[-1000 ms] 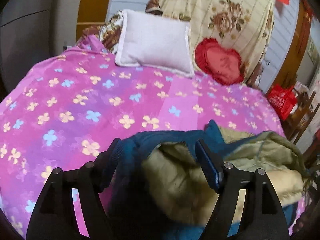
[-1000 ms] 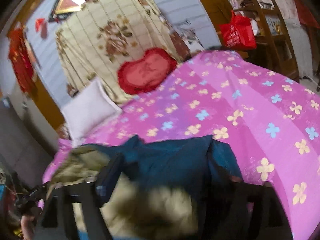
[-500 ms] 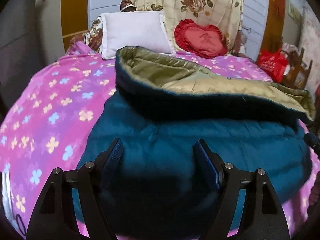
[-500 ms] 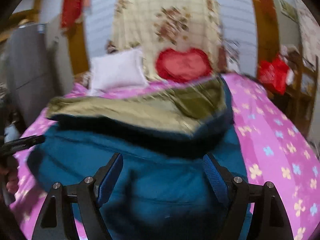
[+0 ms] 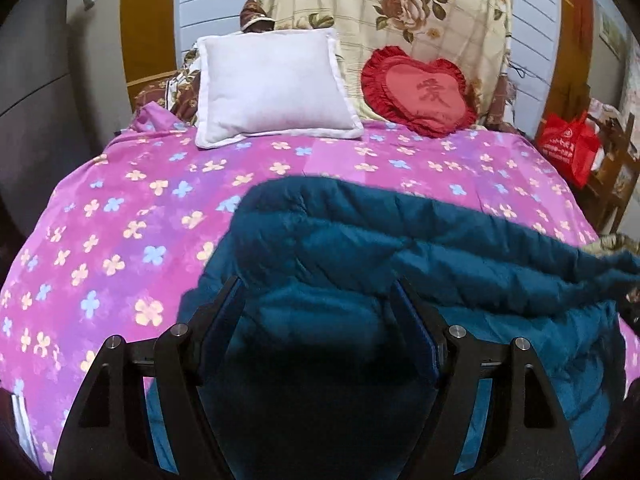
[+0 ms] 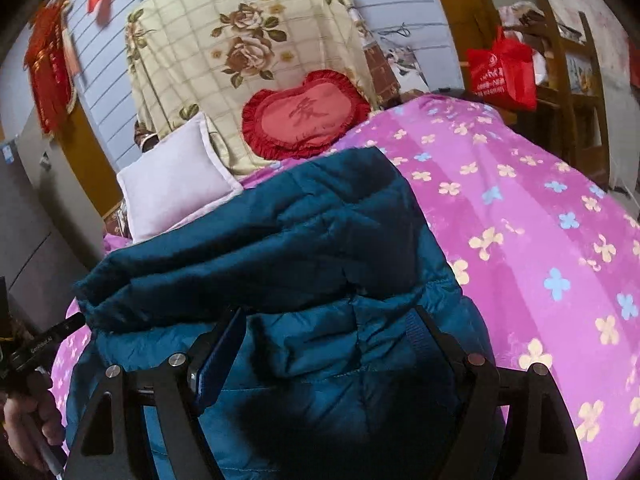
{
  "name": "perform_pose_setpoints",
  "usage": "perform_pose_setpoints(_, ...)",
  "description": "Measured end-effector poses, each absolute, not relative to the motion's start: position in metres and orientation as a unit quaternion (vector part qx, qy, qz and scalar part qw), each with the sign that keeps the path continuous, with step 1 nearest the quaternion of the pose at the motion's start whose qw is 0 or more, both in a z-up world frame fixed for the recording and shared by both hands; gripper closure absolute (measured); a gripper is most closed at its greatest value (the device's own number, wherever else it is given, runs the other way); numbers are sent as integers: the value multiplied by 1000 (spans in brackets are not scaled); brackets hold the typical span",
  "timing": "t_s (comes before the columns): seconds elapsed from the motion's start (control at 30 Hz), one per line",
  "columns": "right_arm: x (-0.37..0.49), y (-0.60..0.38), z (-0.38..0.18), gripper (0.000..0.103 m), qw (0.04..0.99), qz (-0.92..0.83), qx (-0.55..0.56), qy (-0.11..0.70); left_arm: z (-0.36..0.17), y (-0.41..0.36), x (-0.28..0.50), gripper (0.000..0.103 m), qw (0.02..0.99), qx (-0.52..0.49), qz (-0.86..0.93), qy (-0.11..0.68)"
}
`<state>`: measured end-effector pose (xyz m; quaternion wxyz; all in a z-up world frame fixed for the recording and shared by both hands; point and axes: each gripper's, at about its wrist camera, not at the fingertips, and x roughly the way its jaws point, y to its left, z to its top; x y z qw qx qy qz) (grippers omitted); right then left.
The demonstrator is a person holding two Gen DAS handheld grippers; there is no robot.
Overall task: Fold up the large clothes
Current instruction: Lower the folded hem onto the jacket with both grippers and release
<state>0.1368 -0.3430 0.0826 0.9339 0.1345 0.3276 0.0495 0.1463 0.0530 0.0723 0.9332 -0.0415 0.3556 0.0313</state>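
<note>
A large teal quilted jacket point(image 5: 400, 248) lies on the pink flowered bed point(image 5: 132, 216), its upper part folded over the lower so that only teal shows; a bit of olive lining point(image 5: 616, 242) peeks out at the right. My left gripper point(image 5: 316, 304) is open, with its fingers over the jacket's near left part. In the right wrist view the jacket point(image 6: 304, 240) fills the middle, and my right gripper point(image 6: 328, 336) is open over its near right part. The left gripper's handle and a hand point(image 6: 28, 364) show at the left edge.
A white pillow point(image 5: 272, 88) and a red heart cushion point(image 5: 420, 92) lean against a rose-print blanket at the head of the bed. A red bag point(image 5: 568, 148) and wooden shelves stand to the right of the bed. A grey cabinet stands at the left.
The jacket's upper part, held up with the olive lining showing, has been laid down over the lower part; now only teal shows. Both grippers have pulled back, open.
</note>
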Motion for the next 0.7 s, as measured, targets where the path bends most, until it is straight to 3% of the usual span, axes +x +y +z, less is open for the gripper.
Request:
perform_pose_setpoints(0.33, 150, -317, 86, 22, 937, 99, 88, 323, 64, 23, 162, 28, 927, -12, 17, 374)
perform_pose_setpoints(0.5, 213, -310, 51, 5, 895, 41, 38, 443, 49, 25, 207, 28, 915, 25, 72, 396)
perform_pose_setpoints(0.57, 228, -312, 29, 3, 880, 33, 29, 474, 25, 29, 221, 27, 901, 38, 96, 420)
perform_pose_setpoints(0.7, 232, -324, 13, 0, 890, 42, 44, 451, 0, 31, 230, 23, 901, 12, 94, 424)
